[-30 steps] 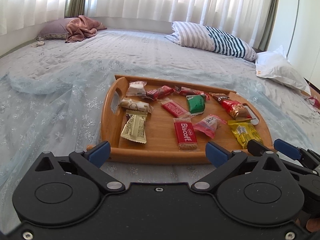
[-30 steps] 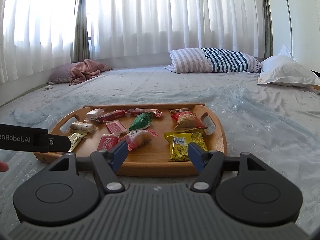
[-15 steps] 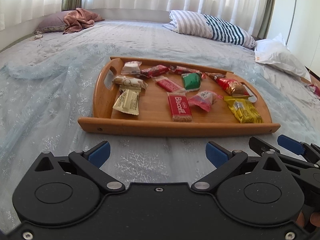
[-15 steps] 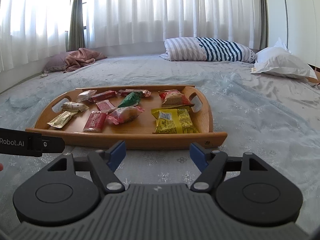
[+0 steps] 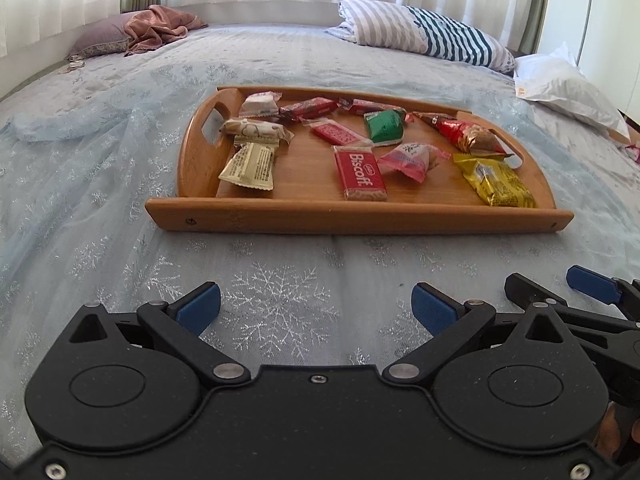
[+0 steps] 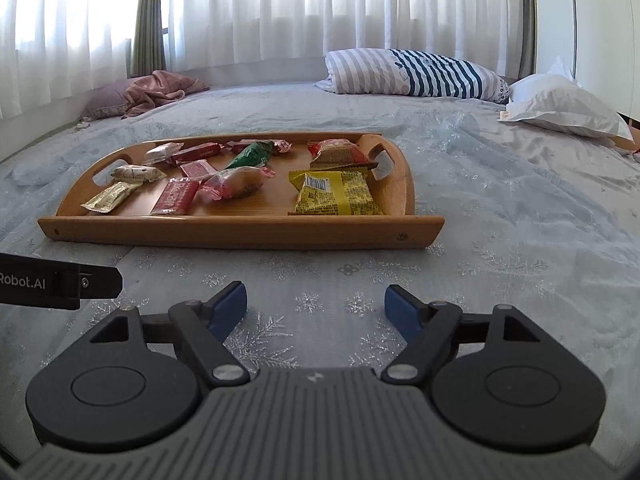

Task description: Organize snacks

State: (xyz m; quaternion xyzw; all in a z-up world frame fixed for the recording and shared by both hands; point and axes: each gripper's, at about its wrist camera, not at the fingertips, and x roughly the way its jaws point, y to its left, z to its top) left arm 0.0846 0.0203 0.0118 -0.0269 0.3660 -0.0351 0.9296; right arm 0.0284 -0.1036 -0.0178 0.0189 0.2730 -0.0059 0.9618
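Currently hovering short of tray (image 5: 352, 222) at bed's (image 5: 100, 152) near edge, snacks (image 5: 362, 178) loose on it. Left gripper (image 5: 316, 306) apart, empty. Right gripper (image 6: 316, 308) opening, empty. Risk: crowded, slippery wrappers, so pinching two or nudging tray on soft bedding.

Daylight glowed through white curtains (image 6: 280, 12) behind the bed (image 6: 500, 208); a striped pillow (image 6: 412, 74) and a white pillow (image 6: 560, 110) lay along its far edge.

One tray (image 5: 256, 216), ten snacks (image 5: 362, 176) (three pillows (image 5: 424, 38)).
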